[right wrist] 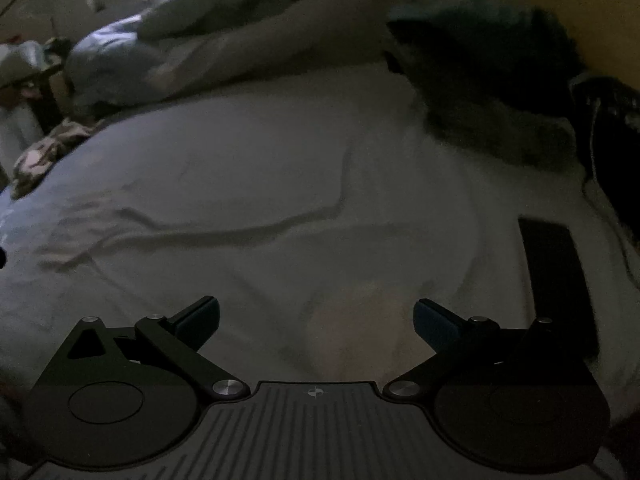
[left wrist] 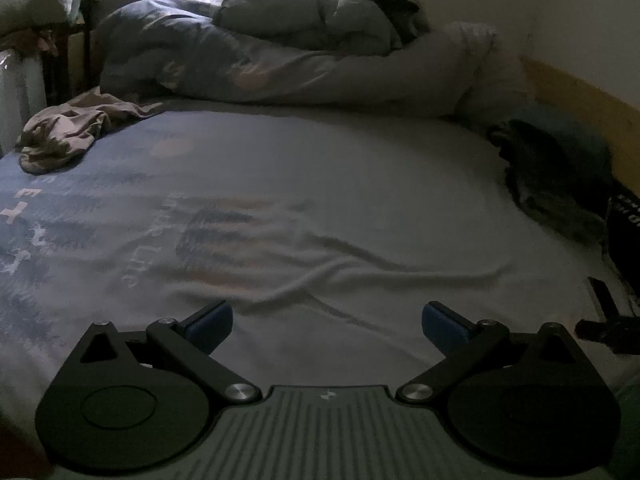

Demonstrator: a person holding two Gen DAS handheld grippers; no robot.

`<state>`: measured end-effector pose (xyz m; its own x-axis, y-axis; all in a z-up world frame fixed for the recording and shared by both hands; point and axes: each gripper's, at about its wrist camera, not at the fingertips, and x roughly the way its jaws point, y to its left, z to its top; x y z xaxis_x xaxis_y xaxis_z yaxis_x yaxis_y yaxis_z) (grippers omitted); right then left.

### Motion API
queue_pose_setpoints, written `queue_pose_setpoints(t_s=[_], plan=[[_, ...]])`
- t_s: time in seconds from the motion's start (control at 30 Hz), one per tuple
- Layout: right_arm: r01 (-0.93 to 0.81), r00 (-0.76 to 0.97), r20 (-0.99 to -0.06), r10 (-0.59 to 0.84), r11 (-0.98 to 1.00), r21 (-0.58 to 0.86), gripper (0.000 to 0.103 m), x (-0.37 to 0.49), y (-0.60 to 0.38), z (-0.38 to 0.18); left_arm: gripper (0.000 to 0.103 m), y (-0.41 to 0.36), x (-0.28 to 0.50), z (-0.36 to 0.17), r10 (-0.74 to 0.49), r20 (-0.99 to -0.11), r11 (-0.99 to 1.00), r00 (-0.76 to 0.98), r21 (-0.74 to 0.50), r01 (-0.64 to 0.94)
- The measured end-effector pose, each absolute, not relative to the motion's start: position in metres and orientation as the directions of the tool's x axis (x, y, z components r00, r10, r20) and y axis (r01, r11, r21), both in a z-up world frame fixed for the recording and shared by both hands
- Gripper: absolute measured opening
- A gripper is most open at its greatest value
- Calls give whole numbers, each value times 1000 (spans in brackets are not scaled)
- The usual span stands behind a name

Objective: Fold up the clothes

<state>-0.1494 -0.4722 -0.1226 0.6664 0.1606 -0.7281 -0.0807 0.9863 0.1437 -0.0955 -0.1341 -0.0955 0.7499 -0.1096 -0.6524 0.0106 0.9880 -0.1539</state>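
Dim, wrinkled pale bedsheet [left wrist: 320,208] spreads under me. Both my left gripper [left wrist: 327,326] and right gripper [right wrist: 316,322] hover spread, empty; a crumpled beige garment [left wrist: 68,132] lies far left.

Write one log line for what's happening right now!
left hand-held gripper: open, empty | right hand-held gripper: open, empty | beige garment: crumpled, untouched | dark garment: unfolded

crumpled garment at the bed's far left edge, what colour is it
Beige-pink crumpled garment, clearest in the left wrist view.

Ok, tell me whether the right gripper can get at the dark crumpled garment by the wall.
Probably yes. The right gripper is open and empty, and only bare sheet lies between it and the dark garment ahead to its right.
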Motion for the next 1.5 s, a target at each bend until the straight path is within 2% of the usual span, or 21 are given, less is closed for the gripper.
queue_pose_setpoints(t_s=[0.13, 0.5, 1.5], plan=[[-74, 652, -738, 175, 983, 168, 103, -148, -468, -125, 103, -134, -102, -107, -105, -648, 988, 755, -155, 4], [-195, 674, -710, 202, 976, 93, 103, -155, -439, -118, 103, -136, -105, -109, -117, -659, 986, 743, -167, 8], [-157, 667, -715, 210, 978, 141, 103, -153, -440, -118, 103, -140, -119, -108, -129, -656, 992, 743, -93, 90]])
